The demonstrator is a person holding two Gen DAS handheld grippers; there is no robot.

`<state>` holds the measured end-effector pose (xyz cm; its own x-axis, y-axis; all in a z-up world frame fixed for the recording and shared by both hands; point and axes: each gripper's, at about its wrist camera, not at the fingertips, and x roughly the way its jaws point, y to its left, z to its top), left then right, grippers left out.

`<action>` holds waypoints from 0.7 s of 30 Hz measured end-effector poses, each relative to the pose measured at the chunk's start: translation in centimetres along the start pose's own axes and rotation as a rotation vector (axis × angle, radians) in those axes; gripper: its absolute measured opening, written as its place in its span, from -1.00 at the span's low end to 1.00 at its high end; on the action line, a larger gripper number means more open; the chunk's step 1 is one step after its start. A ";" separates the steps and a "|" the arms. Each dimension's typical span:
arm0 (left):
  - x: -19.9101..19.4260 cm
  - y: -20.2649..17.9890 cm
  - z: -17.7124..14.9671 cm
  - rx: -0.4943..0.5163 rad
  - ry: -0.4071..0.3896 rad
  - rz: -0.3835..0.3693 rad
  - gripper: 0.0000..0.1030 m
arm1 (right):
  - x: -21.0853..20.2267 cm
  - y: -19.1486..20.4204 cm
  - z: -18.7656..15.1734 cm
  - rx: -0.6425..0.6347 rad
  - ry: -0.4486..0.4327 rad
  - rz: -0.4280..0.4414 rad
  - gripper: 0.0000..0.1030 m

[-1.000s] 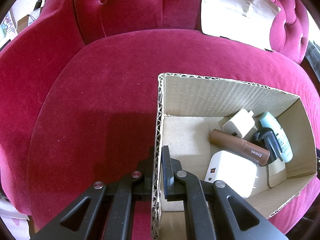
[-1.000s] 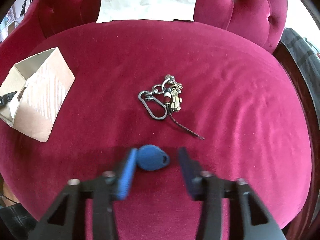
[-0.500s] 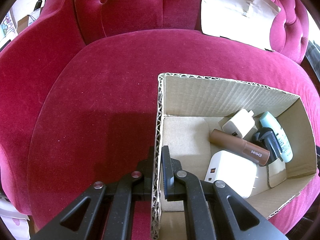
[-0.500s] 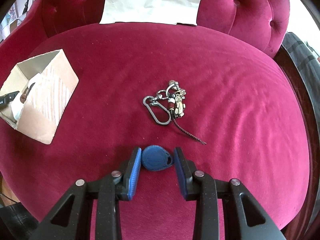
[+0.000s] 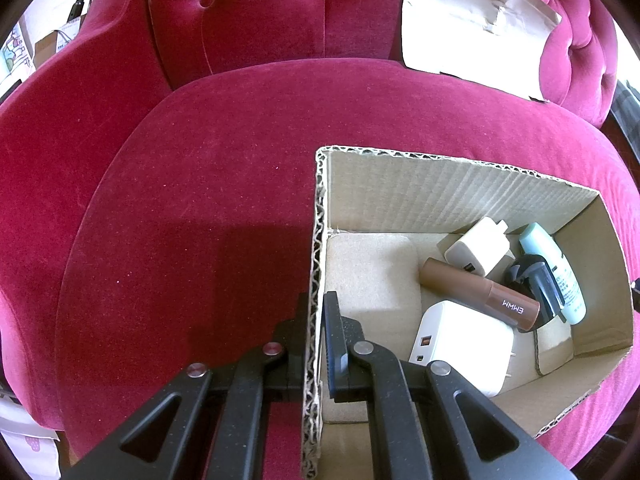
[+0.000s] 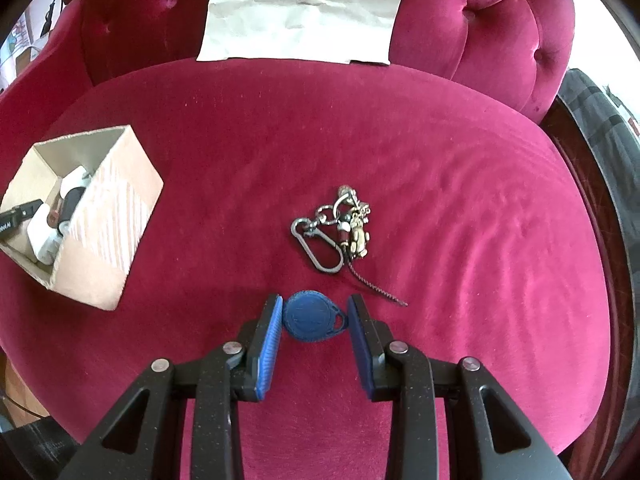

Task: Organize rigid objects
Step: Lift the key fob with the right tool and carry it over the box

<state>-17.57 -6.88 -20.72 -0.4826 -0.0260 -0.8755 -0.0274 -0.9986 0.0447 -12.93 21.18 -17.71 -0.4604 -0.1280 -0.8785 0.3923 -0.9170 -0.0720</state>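
Blue key fob (image 6: 313,317), teardrop-shaped, is lying flat on the crimson velvet seat cushion (image 6: 480,208) directly between the jaws of the right gripper (image 6: 314,320). Those jaws are standing part-way open around the fob: the left blue pad (image 6: 269,344) is touching or nearly touching its rounded edge, while the right pad is sitting just beside its pointed end with a sliver of space showing. Just ahead of the jaw tips and slightly to the right, a metal keychain (image 6: 336,232) with a carabiner clip, rings, a small brass charm and a short dark cord is lying on the cushion, apart from the fob.

Well off to the left of the right jaws, an open cardboard box (image 6: 108,216) is sitting on the same cushion. The left gripper (image 5: 316,312) is clamping the box wall (image 5: 316,240): one jaw is pressing outside the corrugated edge and the other inside. Inside the box, to the right of these jaws, a large white charger (image 5: 460,344) is lying nearest, with a brown tube (image 5: 476,292) printed with white letters behind it, then a smaller white charger (image 5: 478,248), a black plug (image 5: 536,284) and a pale blue bottle (image 5: 554,272) against the far side wall.

Beyond both grippers, a creased sheet of brown paper (image 6: 304,8) is leaning against the tufted backrest (image 5: 260,12).
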 end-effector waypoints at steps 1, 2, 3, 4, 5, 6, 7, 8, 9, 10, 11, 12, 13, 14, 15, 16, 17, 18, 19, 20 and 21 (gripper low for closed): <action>0.0 0.0 0.0 0.000 0.000 0.000 -0.90 | 0.0 0.0 0.2 0.001 0.002 -0.002 -0.32; 0.0 -0.1 0.0 0.000 0.000 0.000 -0.89 | -0.2 0.0 0.4 0.008 0.001 0.001 -0.32; 0.0 0.0 0.0 0.001 0.000 0.000 -0.89 | -0.4 0.1 0.6 0.012 0.000 0.003 -0.32; 0.0 0.0 0.0 0.000 0.000 0.000 -0.90 | -0.6 0.2 0.8 0.012 -0.002 0.002 -0.32; 0.0 0.0 0.0 0.000 0.000 0.001 -0.89 | -0.8 0.2 1.0 0.014 -0.005 0.004 -0.32; 0.0 -0.1 0.0 0.000 0.000 0.001 -0.89 | -1.0 0.2 1.2 0.017 -0.008 0.006 -0.32; 0.0 -0.2 0.0 0.000 0.000 0.001 -0.89 | -1.2 0.3 1.4 0.019 -0.010 0.007 -0.32; 0.0 -0.1 0.0 0.000 0.000 0.001 -0.90 | -1.5 0.4 1.7 0.021 -0.015 0.008 -0.32; 0.0 -0.1 0.0 0.000 0.000 0.000 -0.90 | -1.8 0.6 2.0 0.022 -0.019 0.008 -0.32; 0.0 -0.1 0.0 0.001 0.000 0.001 -0.90 | -2.0 0.7 2.2 0.023 -0.022 0.007 -0.32; 0.0 -0.2 0.1 0.001 0.000 0.001 -0.90 | -2.1 0.7 2.6 0.024 -0.025 0.009 -0.32; 0.0 -0.1 0.1 0.001 0.000 0.001 -0.90 | -2.2 0.7 2.9 0.026 -0.028 0.010 -0.32; 0.0 -0.1 0.1 0.001 0.000 0.001 -0.90 | -2.4 0.9 3.1 0.026 -0.029 0.011 -0.32; 0.0 -0.2 0.1 0.000 0.000 0.001 -0.90 | -2.7 1.1 3.3 0.028 -0.033 0.013 -0.32; 0.0 -0.1 0.1 0.000 0.000 0.001 -0.89 | -2.9 1.3 3.6 0.029 -0.035 0.016 -0.32; 0.0 -0.1 0.1 0.001 0.001 0.001 -0.89 | -2.9 1.3 3.8 0.030 -0.036 0.018 -0.32; 0.0 -0.2 0.1 0.001 0.001 0.001 -0.89 | -3.2 1.5 4.0 0.032 -0.043 0.020 -0.32; 0.0 -0.3 0.1 0.001 0.000 0.001 -0.90 | -3.4 1.7 4.2 0.031 -0.049 0.019 -0.32; 0.0 -0.2 0.1 0.001 0.000 0.001 -0.90 | -3.7 1.9 4.3 0.030 -0.056 0.020 -0.32; 0.1 -0.2 0.1 0.002 0.000 0.001 -0.90 | -3.8 2.1 4.7 0.031 -0.062 0.023 -0.32; 0.1 -0.3 0.1 0.002 0.000 0.001 -0.89 | -4.1 2.3 4.7 0.030 -0.066 0.026 -0.32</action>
<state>-17.67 -6.61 -20.74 -0.4825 -0.0273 -0.8755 -0.0286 -0.9985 0.0469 -13.94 17.82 -12.07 -0.5022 -0.1756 -0.8467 0.3814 -0.9238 -0.0347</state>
